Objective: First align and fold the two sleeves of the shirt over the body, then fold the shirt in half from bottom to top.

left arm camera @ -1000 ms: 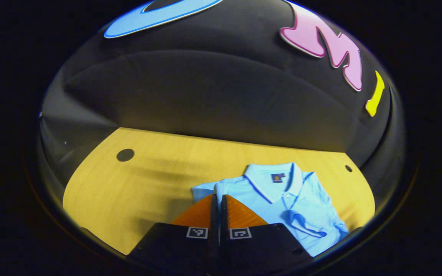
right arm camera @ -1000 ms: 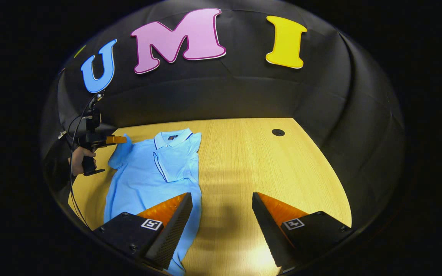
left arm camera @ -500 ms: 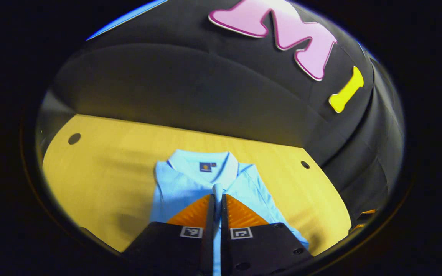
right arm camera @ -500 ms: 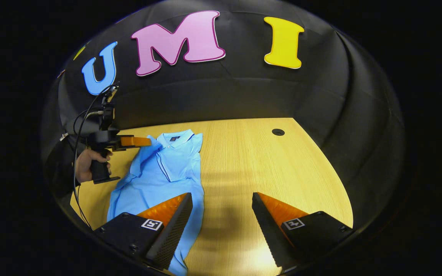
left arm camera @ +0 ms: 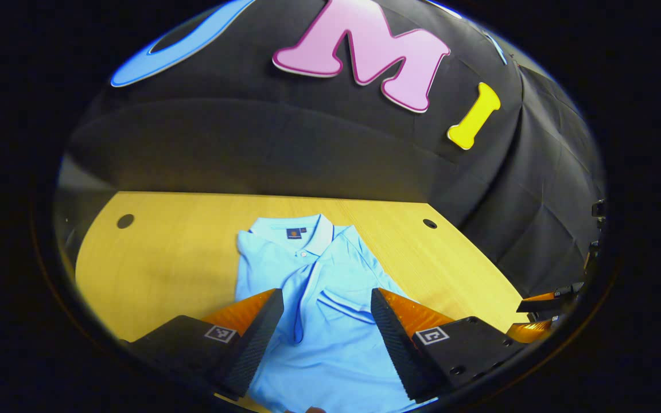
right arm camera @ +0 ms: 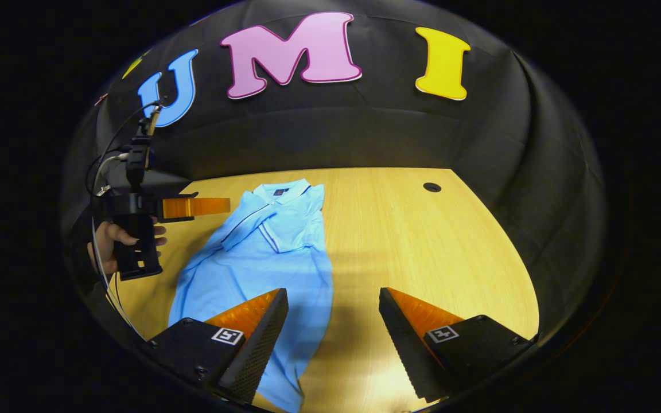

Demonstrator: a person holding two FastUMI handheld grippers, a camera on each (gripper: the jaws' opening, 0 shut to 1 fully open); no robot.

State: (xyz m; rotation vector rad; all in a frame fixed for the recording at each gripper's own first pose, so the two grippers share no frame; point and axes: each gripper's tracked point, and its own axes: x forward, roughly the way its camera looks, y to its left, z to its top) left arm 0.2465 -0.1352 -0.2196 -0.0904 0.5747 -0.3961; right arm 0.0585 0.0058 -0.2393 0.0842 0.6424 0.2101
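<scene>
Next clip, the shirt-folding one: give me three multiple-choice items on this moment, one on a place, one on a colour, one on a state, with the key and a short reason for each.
1. Where does the shirt lie?
A. On the wooden table
B. Over a chair
C. In a basket

2. What colour is the shirt?
A. White
B. Light blue
C. Red

3. How do the jaws of the left gripper stand?
A. Clamped on a sleeve
B. Open, with the shirt below them
C. Shut on the collar

Key: 1 A, it is spread flat on the wood, collar toward the booth wall. 2 B, both views show light blue cloth with a dark trim line. 3 B, the left gripper view shows a wide gap between its fingers, with nothing held.
</scene>
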